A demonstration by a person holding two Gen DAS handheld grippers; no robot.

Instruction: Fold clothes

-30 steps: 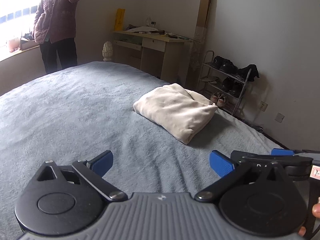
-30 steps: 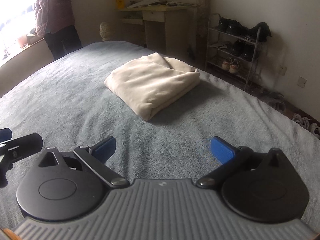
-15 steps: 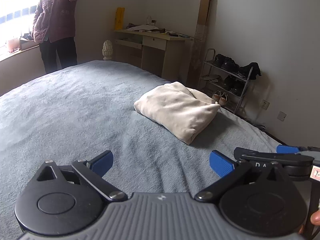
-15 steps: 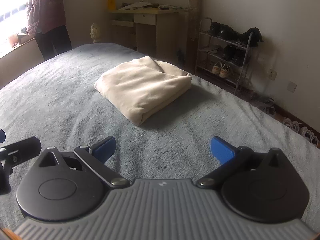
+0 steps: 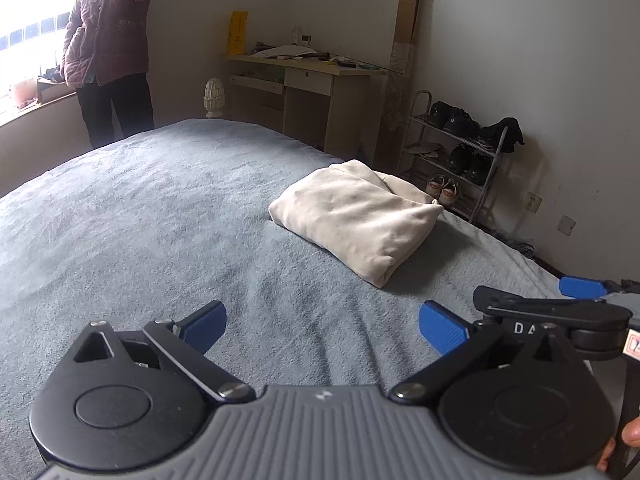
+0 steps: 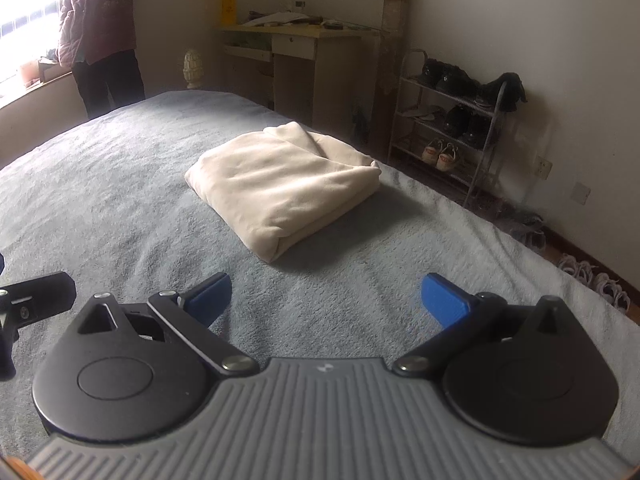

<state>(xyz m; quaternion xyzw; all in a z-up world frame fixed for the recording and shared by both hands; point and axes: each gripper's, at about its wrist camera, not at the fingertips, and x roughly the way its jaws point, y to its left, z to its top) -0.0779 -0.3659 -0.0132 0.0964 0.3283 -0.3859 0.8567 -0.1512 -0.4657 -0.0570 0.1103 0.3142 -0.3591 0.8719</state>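
A cream garment point(image 5: 358, 220) lies folded into a thick rectangle on the grey-blue bed cover point(image 5: 140, 220), near the bed's right side. In the right wrist view the same folded garment point(image 6: 284, 184) sits straight ahead. My left gripper point(image 5: 322, 326) hovers over the cover well short of the garment, open and empty. My right gripper point(image 6: 326, 298) is likewise open, empty, and short of the garment. The right gripper's body point(image 5: 560, 312) shows at the right edge of the left wrist view.
A person in a pink jacket point(image 5: 110, 40) stands by the window beyond the bed. A desk point(image 5: 308, 92) and a shoe rack point(image 5: 460, 152) line the far wall. The bed's right edge drops to the floor, with slippers point(image 6: 592, 280) there.
Both grippers have drawn back a little from the folded garment and tilted slightly, staying open. The garment has not moved.
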